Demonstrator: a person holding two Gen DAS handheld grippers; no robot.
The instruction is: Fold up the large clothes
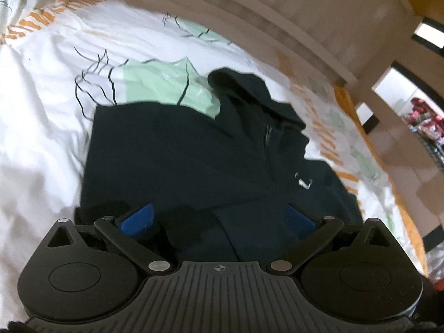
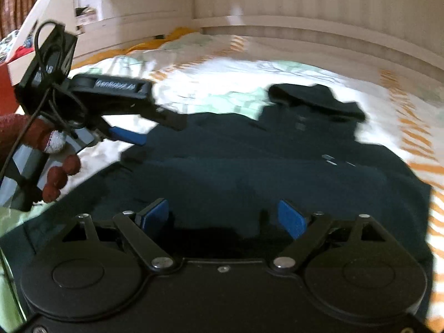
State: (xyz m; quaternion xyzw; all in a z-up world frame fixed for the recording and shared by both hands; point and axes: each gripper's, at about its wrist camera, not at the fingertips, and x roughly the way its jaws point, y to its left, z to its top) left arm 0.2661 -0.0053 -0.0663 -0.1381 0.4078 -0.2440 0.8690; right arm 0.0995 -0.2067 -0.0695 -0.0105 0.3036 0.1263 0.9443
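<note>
While the left wrist view shows only its own left gripper [image 1: 217, 217] hanging over the dark hooded garment [image 1: 194, 149], fingers spread wide with just cloth below, the right wrist view catches that same gripper from the side, gripped by a hand in a red glove [image 2: 52, 149]. Right gripper [image 2: 223, 217], jaws apart too, nothing pinched. The garment lies flat on the patterned bedspread [image 1: 41, 111], hood toward the pale headboard [image 2: 305, 5].

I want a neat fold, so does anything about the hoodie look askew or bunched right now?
Yes. The dark hoodie lies mostly flat on the bedspread, but its hood is crumpled and twisted to one side rather than spread flat.
</note>
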